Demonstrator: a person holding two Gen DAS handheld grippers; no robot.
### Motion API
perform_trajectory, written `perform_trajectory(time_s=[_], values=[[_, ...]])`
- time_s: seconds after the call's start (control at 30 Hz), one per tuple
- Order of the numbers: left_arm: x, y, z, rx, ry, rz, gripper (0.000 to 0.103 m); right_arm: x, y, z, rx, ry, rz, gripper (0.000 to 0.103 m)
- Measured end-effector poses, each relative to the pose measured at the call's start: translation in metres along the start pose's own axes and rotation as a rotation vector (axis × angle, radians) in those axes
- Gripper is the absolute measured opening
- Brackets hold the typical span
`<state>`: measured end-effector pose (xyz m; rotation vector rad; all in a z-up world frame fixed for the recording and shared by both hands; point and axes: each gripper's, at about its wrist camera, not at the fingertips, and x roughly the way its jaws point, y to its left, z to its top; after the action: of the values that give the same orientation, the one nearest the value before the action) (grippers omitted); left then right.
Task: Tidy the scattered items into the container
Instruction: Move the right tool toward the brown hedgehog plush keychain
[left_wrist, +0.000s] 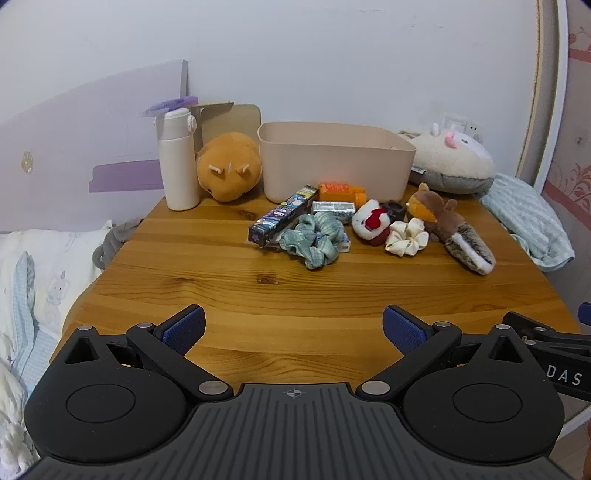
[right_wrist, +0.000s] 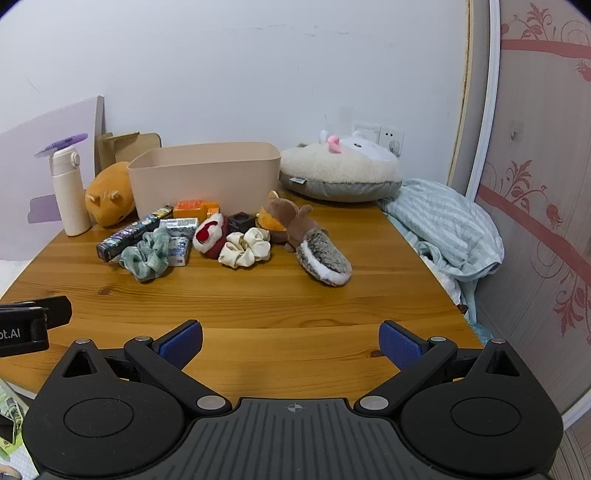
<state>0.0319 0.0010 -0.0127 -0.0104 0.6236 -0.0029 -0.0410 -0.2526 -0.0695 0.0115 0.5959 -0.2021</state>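
A beige bin (left_wrist: 332, 162) (right_wrist: 207, 177) stands at the back of the wooden table (left_wrist: 221, 288) (right_wrist: 258, 302). In front of it lie a dark long box (left_wrist: 282, 216) (right_wrist: 133, 230), an orange bottle (left_wrist: 341, 192) (right_wrist: 195, 208), a green scrunchie (left_wrist: 314, 236) (right_wrist: 149, 256), a cream scrunchie (left_wrist: 406, 236) (right_wrist: 245, 247), a red-and-white plush (left_wrist: 371, 223) (right_wrist: 210, 232) and a brown squirrel plush (left_wrist: 450, 229) (right_wrist: 310, 240). My left gripper (left_wrist: 293, 328) and right gripper (right_wrist: 290, 341) are open and empty, over the table's near edge, well short of the items.
A white flask (left_wrist: 179, 162) (right_wrist: 70, 195) and an orange hamster plush (left_wrist: 229, 166) (right_wrist: 109, 199) stand left of the bin. A large cream plush cushion (left_wrist: 450, 162) (right_wrist: 340, 170) lies right of it. A striped cloth (left_wrist: 528, 218) (right_wrist: 443, 225) hangs off the right edge. Bedding (left_wrist: 33, 288) lies on the left.
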Motion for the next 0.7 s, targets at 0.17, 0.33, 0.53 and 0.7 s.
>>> perform_trajectory(time_s=[0.17, 0.33, 0.53, 0.7], values=[[0.015, 0.002, 0.009, -0.004, 0.013, 0.002, 0.103, 0.014, 0.000, 0.005, 0.010, 0.020, -0.004, 0.103], [0.031, -0.001, 0.015, 0.014, 0.029, 0.000, 0.103, 0.028, 0.000, 0.012, 0.014, 0.034, -0.012, 0.103], [0.049, -0.003, 0.023, 0.027, 0.043, -0.002, 0.103, 0.046, -0.001, 0.020, 0.019, 0.058, -0.022, 0.103], [0.065, -0.005, 0.030, 0.038, 0.060, 0.000, 0.103, 0.062, -0.002, 0.026, 0.014, 0.077, -0.028, 0.103]])
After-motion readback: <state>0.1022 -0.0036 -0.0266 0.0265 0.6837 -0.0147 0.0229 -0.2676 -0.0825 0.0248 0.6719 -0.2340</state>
